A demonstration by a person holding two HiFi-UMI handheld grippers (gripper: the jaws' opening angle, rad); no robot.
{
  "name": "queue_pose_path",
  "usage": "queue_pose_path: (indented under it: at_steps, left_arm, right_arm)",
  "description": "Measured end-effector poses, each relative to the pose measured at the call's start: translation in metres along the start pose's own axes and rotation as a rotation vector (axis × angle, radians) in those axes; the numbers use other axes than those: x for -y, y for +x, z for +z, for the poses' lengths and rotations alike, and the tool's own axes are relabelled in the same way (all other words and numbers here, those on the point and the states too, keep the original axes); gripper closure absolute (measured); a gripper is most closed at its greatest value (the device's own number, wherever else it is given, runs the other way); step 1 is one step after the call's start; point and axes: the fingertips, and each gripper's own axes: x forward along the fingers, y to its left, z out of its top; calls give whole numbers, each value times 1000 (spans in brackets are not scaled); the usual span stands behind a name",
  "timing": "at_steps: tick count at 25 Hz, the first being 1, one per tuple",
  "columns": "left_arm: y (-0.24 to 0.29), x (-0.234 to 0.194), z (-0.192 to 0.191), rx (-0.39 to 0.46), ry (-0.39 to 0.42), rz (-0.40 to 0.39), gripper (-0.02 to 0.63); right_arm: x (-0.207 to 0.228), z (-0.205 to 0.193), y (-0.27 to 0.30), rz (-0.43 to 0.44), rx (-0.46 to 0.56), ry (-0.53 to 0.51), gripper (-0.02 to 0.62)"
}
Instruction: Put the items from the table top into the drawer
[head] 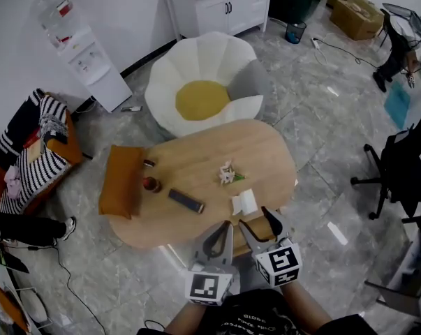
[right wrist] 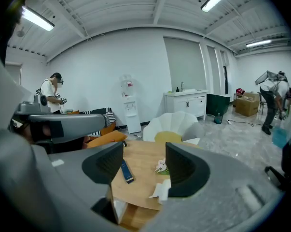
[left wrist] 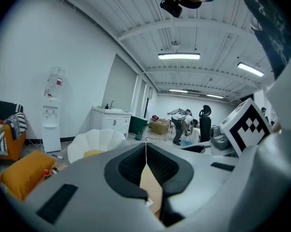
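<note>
On the oval wooden table (head: 196, 155) lie a dark blue bar (head: 186, 201), a small red jar (head: 151, 184), a small dark item (head: 149, 162), a white flower (head: 227, 174) and a crumpled white tissue (head: 244, 202). The bar (right wrist: 126, 170), flower (right wrist: 160, 166) and tissue (right wrist: 161, 189) show between the jaws in the right gripper view. A wooden drawer (right wrist: 117, 209) stands out under the table's near edge. My left gripper (head: 226, 226) is shut and empty at that edge, tips meeting (left wrist: 146, 146). My right gripper (head: 260, 223) (right wrist: 145, 166) is open beside it, holding nothing.
An orange cushion (head: 121, 180) overhangs the table's left end. Behind the table stands a white petal-shaped chair (head: 203, 68) with a yellow seat. A water dispenser (head: 84, 54), a white cabinet (head: 220, 5), a black office chair (head: 399, 173) and striped cloth (head: 35, 152) surround it.
</note>
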Motion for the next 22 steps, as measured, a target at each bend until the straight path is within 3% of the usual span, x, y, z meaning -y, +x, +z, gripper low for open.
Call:
queue_pose_path:
  at_steps: [22]
  left_arm:
    - [65,-21,-56,-48,-27,104,594]
  right_arm:
    - [44,-48,57,53,-66,70,318]
